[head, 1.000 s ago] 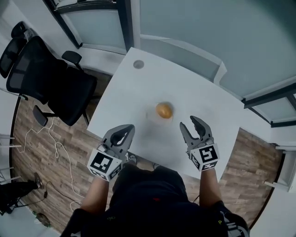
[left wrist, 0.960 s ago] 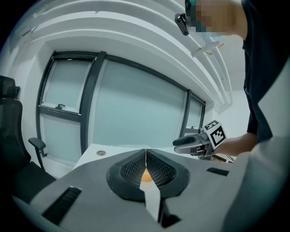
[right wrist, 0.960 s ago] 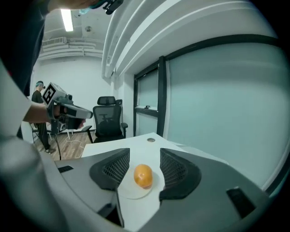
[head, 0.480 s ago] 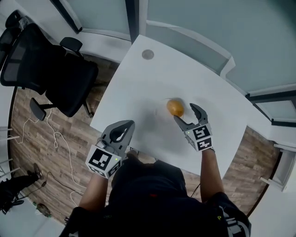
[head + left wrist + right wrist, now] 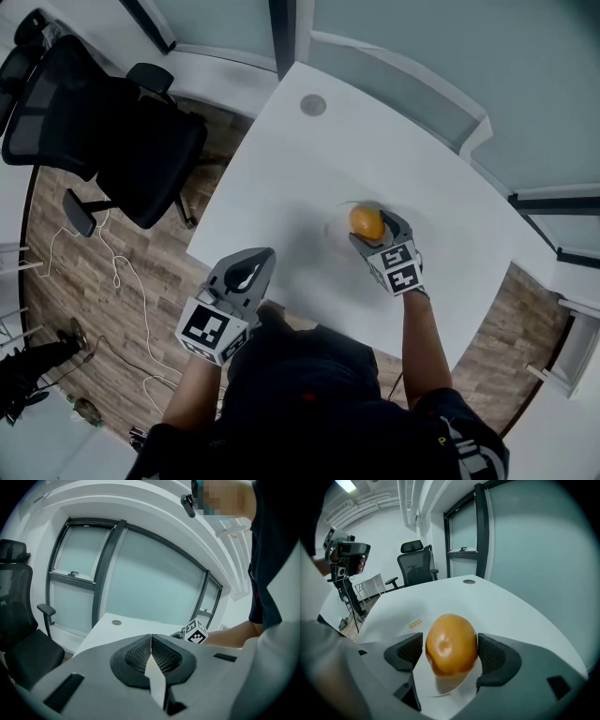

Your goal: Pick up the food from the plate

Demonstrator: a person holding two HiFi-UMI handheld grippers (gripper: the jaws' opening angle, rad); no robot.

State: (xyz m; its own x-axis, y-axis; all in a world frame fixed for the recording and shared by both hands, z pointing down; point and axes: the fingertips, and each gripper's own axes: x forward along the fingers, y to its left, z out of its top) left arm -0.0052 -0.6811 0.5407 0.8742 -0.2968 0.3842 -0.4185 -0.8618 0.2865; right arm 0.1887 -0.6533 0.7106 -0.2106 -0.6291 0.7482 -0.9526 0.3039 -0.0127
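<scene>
On the flat white plate (image 5: 446, 687) sits a glossy, egg-shaped orange food (image 5: 451, 644).

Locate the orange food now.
Head view, right of centre on the table: food sits on its plate, flanked by the right tool, whose jaws have just been opening.

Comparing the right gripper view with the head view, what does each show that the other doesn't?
Only the right gripper view: how the right claw stands. Its jaws have just been opening, and its pads are apart with the food between them, resting on the plate.
Only the head view: the left claw by the table's near edge, and the person.
Both: the food, the right claw, the white table and the black chair.
</scene>
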